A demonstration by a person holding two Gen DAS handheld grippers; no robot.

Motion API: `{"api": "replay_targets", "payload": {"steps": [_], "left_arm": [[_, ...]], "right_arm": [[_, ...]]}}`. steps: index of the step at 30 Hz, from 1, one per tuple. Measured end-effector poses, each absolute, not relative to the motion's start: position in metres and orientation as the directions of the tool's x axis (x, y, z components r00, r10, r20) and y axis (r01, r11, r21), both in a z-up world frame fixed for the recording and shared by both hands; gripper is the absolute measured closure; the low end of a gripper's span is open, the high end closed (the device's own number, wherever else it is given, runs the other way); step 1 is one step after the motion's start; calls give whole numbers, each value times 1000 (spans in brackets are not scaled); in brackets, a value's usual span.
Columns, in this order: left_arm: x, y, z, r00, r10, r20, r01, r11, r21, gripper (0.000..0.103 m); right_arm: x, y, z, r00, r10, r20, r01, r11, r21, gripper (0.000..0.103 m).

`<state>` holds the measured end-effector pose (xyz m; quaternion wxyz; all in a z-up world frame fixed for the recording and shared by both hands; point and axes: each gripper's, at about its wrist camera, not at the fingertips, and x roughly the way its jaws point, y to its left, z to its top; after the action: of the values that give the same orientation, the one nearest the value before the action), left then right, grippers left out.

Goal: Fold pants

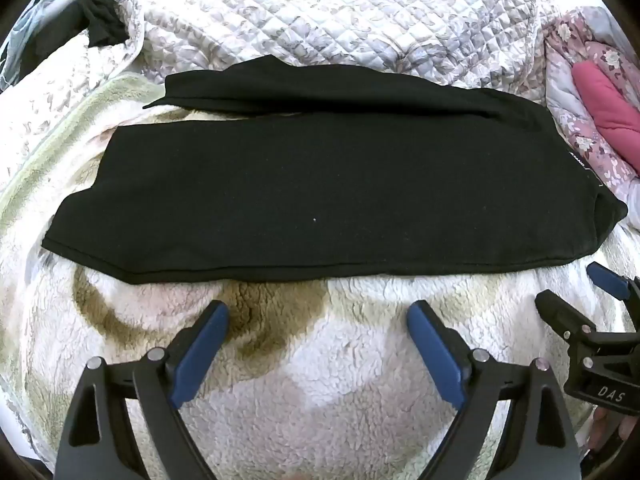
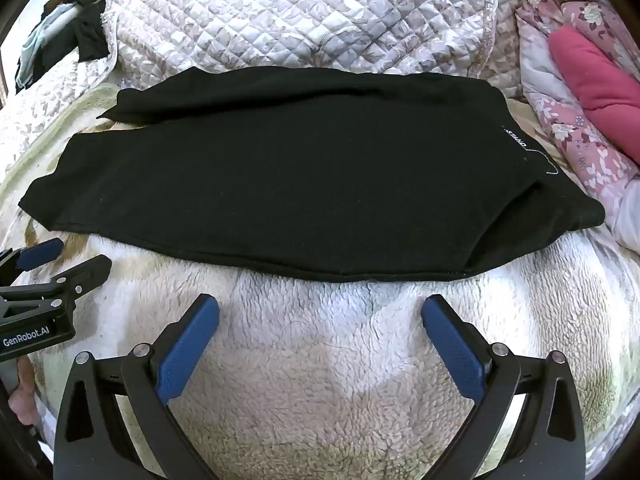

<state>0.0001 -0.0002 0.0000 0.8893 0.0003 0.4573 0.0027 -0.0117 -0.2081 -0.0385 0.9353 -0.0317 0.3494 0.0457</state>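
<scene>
Pants (image 1: 312,184) flat on fleece blanket (image 1: 320,380), quilt (image 1: 320,12) behind; left tool (image 1: 318,316), right tool (image 2: 320,312) wide apart, empty.

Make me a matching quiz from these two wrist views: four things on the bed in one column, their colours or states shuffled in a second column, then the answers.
Column one:
1. pants
2. fleece blanket
3. quilted cover
4. left gripper

Column two:
A. pale, stitched in diamonds, bunched behind the pants
B. black, lying spread out flat
C. jaws wide apart, nothing between them
D. white and fluffy with tan patches, under the pants

Pairs: 1-B, 2-D, 3-A, 4-C
</scene>
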Motion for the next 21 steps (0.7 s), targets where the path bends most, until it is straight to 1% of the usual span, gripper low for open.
{"api": "replay_targets", "payload": {"steps": [21], "left_arm": [[0,0,0,584,5,-812,-5,1000,3,10]], "right_arm": [[-12,-207,-39,753,60,-655,-107,994,-31,1]]}}
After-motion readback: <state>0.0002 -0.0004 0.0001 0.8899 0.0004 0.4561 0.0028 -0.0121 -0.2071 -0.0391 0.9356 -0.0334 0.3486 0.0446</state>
